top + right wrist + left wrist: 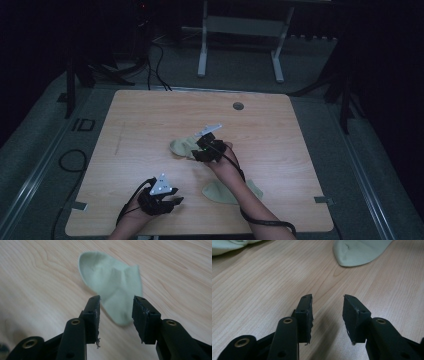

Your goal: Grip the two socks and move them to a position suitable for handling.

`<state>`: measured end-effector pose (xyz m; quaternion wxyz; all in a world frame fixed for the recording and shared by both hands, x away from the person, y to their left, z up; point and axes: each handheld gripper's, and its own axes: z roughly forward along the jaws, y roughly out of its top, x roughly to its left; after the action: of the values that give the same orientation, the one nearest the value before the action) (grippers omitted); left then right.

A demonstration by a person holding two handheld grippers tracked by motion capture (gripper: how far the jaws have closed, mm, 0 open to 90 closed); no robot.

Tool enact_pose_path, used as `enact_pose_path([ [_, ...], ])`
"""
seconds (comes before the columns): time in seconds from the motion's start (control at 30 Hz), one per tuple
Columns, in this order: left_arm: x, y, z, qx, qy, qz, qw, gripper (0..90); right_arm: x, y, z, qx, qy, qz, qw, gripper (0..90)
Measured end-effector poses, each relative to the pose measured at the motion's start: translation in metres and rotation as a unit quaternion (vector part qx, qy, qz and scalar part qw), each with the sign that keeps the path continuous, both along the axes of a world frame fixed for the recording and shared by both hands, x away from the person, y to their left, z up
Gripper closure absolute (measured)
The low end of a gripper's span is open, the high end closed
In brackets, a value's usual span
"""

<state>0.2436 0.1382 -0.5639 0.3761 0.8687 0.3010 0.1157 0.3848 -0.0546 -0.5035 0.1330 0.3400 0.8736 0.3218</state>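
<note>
Reaching over the far sock (110,292) with our right gripper (116,315), jaws parted to a middling gap, nothing pinched; the sock's near end lies on the wood between and beyond the pads (93,315), which do not press it. No grip yet.

Left gripper (327,315): jaws also apart at a middling gap, bare wood between them, holding nothing. It hangs low over the table (150,115) near our edge, well left of the near sock (359,252).

Landmark, the near sock (222,192): it lies flat by our edge, partly under the right forearm. The far sock (181,147) sits beyond it toward the table's middle, slightly rumpled, with the right gripper (207,150) just beside it. The left gripper (160,197) is left of the landmark.

Progress, our judgement: early. Both socks lie loose and well apart, neither lifted, not paired. Left to do: close on the far sock, bring it to the near one, lay them together.
</note>
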Motion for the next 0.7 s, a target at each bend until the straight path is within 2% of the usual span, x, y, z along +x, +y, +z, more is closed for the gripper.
enact_pose_path([
  [0.03,0.0,-0.002,-0.001,-0.002,0.001,-0.001,1.0,59.9,0.008,0.01,-0.004,0.001,0.01,-0.004,0.9999,57.1],
  [0.13,0.0,-0.002,-0.001,-0.005,0.003,-0.002,1.0,60.2,0.015,0.021,-0.009,0.005,0.02,-0.006,0.9998,55.3],
  [0.2,-0.001,-0.003,-0.001,-0.007,0.004,-0.004,1.0,60.1,0.026,0.035,-0.017,-0.006,0.022,-0.012,0.9997,51.1],
  [0.37,-0.002,-0.003,-0.001,-0.007,0.003,-0.007,0.9999,60.1,0.04,0.046,-0.029,-0.007,0.037,-0.03,0.9988,47.6],
  [0.43,-0.001,-0.002,-0.002,-0.008,0.004,-0.006,0.9999,60.1,0.044,0.054,-0.038,-0.021,0.034,-0.036,0.9985,46.4],
  [0.47,-0.001,-0.002,-0.002,-0.008,0.004,-0.006,0.9999,60.1,0.044,0.054,-0.038,-0.021,0.034,-0.036,0.9985,46.4],
  [0.5,-0.001,-0.002,-0.002,-0.01,0.005,-0.005,0.9999,60.1,0.045,0.056,-0.042,-0.033,0.03,-0.039,0.9983,46.3],
  [0.53,-0.001,-0.002,-0.002,-0.011,0.004,-0.002,0.9999,60.1,0.044,0.059,-0.048,-0.047,0.017,-0.034,0.9982,48.0],
  [0.6,-0.002,-0.001,-0.001,-0.013,0.003,-0.001,0.9999,60.1,0.043,0.058,-0.049,-0.042,0.007,-0.038,0.9984,64.3],
  [0.63,-0.002,-0.001,-0.001,-0.015,0.003,-0.001,0.9999,60.1,0.043,0.058,-0.049,-0.042,0.007,-0.038,0.9984,64.3],
  [0.67,-0.002,-0.001,-0.001,-0.015,0.002,-0.001,0.9999,60.1,0.041,0.058,-0.05,-0.042,-0.005,-0.034,0.9986,74.0],
  [0.7,-0.003,-0.001,0.0,-0.015,0.002,-0.002,0.9999,60.1,0.041,0.058,-0.05,-0.042,-0.005,-0.034,0.9986,74.0],
])
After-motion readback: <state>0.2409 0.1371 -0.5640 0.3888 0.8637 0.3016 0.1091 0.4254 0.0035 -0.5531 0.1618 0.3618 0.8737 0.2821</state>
